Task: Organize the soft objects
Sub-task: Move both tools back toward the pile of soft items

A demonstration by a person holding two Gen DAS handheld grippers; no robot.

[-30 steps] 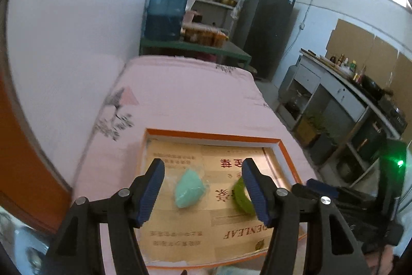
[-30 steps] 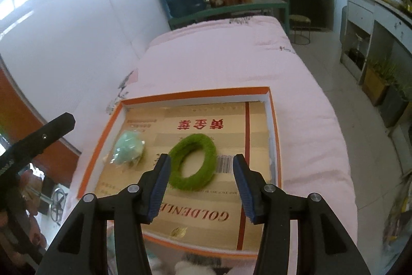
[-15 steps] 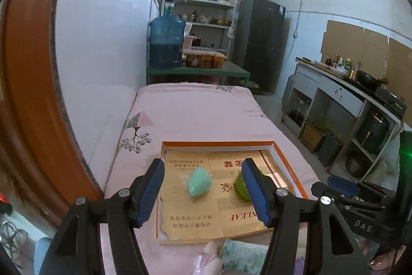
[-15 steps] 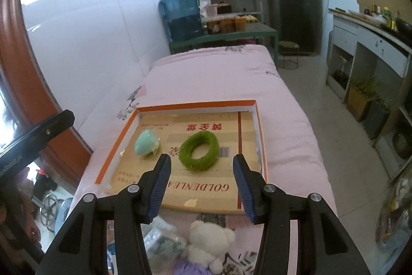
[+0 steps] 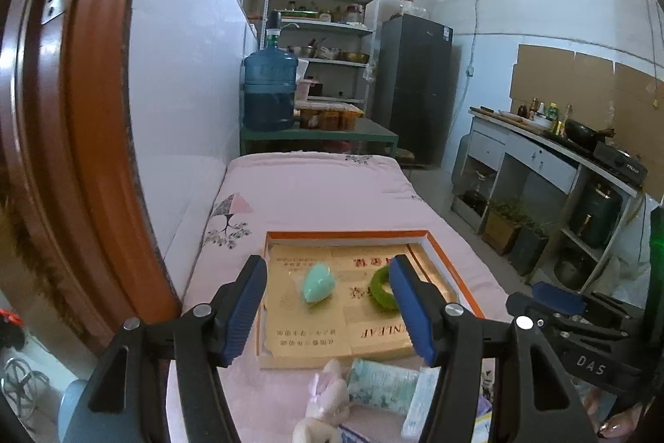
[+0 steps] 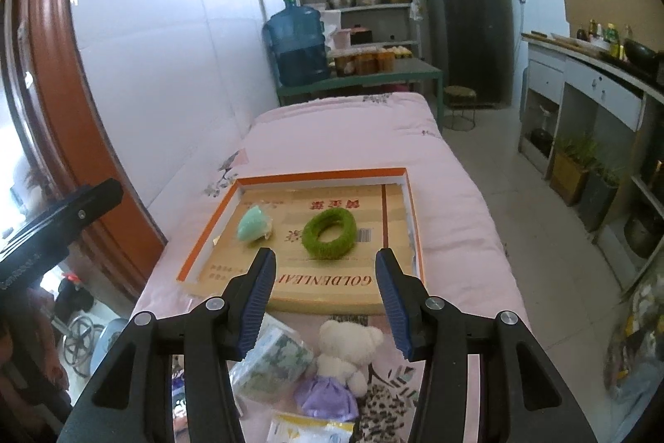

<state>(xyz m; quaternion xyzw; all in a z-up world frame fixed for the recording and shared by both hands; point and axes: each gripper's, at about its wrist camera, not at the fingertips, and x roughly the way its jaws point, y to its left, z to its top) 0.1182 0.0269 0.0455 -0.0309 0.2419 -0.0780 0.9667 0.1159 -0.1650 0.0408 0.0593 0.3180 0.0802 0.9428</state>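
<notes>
A shallow cardboard box with an orange rim [image 5: 348, 235] [image 6: 319, 178] lies on the pink bed. In it lie a mint green soft lump [image 5: 317, 282] [image 6: 253, 223] and a fuzzy green ring [image 5: 382, 287] [image 6: 330, 232]. In front of the box lie a white teddy bear in a purple dress [image 6: 346, 356], a pink plush toy [image 5: 325, 397] and a patterned wrapped pack [image 5: 382, 385] [image 6: 272, 362]. My left gripper [image 5: 328, 308] is open and empty, held back above the near pile. My right gripper [image 6: 323, 297] is open and empty above the teddy bear.
The pink bed [image 6: 344, 135] runs along a white wall on the left. A green table with a blue water jug [image 5: 269, 90] stands behind it. A counter [image 5: 560, 152] and floor pots are at the right. A leopard-print item [image 6: 382, 405] lies near the bear.
Both grippers have pulled back and up from over the box. The near pile of soft toys and packs has come into view. Both stay open and empty.
</notes>
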